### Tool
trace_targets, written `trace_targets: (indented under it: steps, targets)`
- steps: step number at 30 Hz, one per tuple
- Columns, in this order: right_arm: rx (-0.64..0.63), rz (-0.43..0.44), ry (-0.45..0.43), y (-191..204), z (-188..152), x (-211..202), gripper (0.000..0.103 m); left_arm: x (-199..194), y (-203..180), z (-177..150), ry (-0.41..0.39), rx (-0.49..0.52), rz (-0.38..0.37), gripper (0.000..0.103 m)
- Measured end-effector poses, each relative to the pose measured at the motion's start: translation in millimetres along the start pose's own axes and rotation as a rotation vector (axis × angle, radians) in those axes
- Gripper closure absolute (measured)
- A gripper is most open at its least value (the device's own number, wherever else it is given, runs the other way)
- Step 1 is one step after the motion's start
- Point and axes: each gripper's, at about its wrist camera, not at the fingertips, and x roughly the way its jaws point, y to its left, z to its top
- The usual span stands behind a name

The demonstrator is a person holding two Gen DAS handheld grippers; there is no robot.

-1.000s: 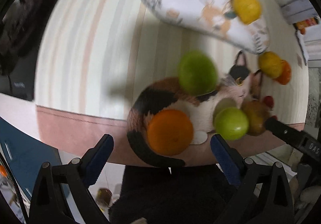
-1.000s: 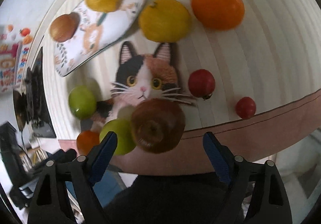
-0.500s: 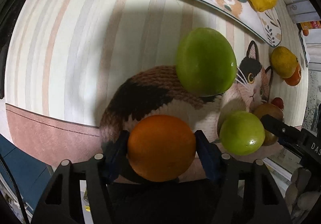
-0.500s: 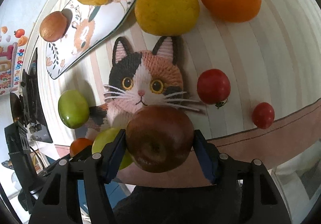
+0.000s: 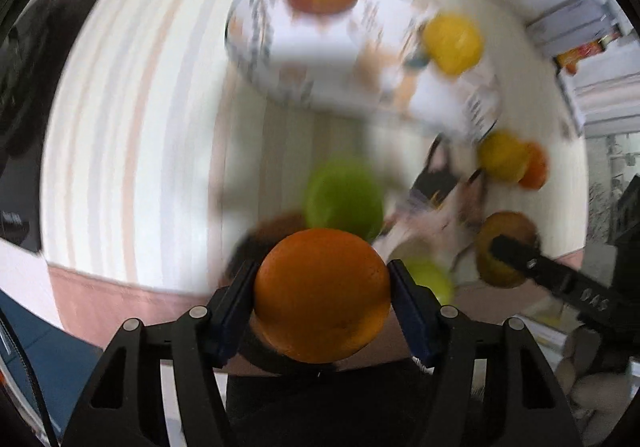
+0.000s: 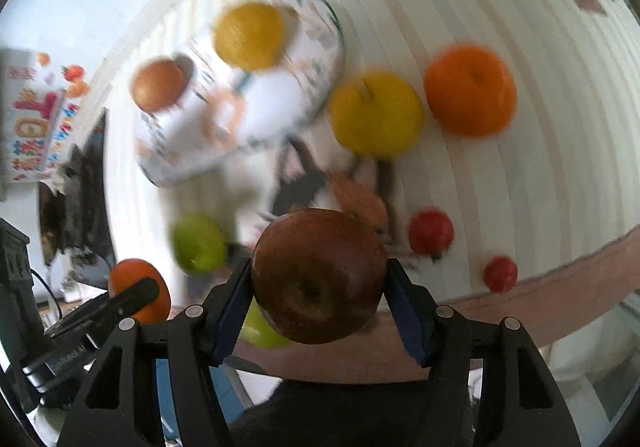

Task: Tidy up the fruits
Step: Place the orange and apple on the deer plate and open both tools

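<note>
Inspector: Fruits lie spread over a striped tablecloth (image 6: 500, 27). The left gripper (image 5: 322, 289) is clamped on a smooth orange (image 5: 322, 295), both blue pads pressed to its sides, held clear of the cloth. The right gripper (image 6: 318, 279) is clamped likewise on a glossy dark red apple (image 6: 318, 275).

Clerk: What surrounds them?

Inspector: An oval plate (image 6: 272, 99) with a printed pattern sits on the far side, carrying a yellow lemon (image 6: 248, 37) and a brownish-red round fruit (image 6: 158, 85). Just beside the plate's rim lie a large yellow citrus (image 6: 376, 115) and a second orange (image 6: 470, 91), close together. Two red tomatoes (image 6: 431, 233), one large and one small, sit apart toward the cloth's pink border (image 6: 560, 295).

Clerk: Anything in the way?

Inspector: A knitted cat-shaped mat (image 6: 316, 183), woolly, in black, white and orange, lies between the plate and the grippers. One green apple (image 5: 344, 199) rests at its edge. Another green apple (image 5: 428, 281) sits directly beneath the two held fruits, partly hidden by them. In the left wrist view the right gripper's black finger crosses in front of the dark apple.

Clerk: Clarity?

Inspector: Both views are blurred; the plate's pattern cannot be made out. Only the held fruits are sharp.
</note>
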Motion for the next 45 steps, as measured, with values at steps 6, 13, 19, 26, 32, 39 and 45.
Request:
trace_targets:
  steps: [6,13,19,26,32,39,45]
  targets:
    - [-0.064,0.062,-0.083,51,63,-32,0.036,-42,-6,54,-0.120,0.010,0.016,0.041]
    - [-0.184,0.000,-0.082,131,155,-11,0.036,-17,5,109,-0.108,-0.033,0.057,0.041]
    - [-0.250,-0.091,-0.009,156,198,42,0.036,16,15,127,-0.044,-0.096,0.053,0.041]
    - [-0.274,-0.129,0.061,153,203,76,0.036,40,30,131,0.016,-0.143,0.050,0.041]
    - [-0.280,-0.143,0.094,156,204,94,0.035,45,36,136,0.026,-0.153,0.054,0.040]
    - [-0.256,-0.111,0.075,146,204,70,0.019,39,26,139,-0.004,-0.110,0.088,0.017]
    - [-0.268,-0.154,-0.006,133,184,28,0.012,24,24,137,-0.023,-0.097,0.109,0.016]
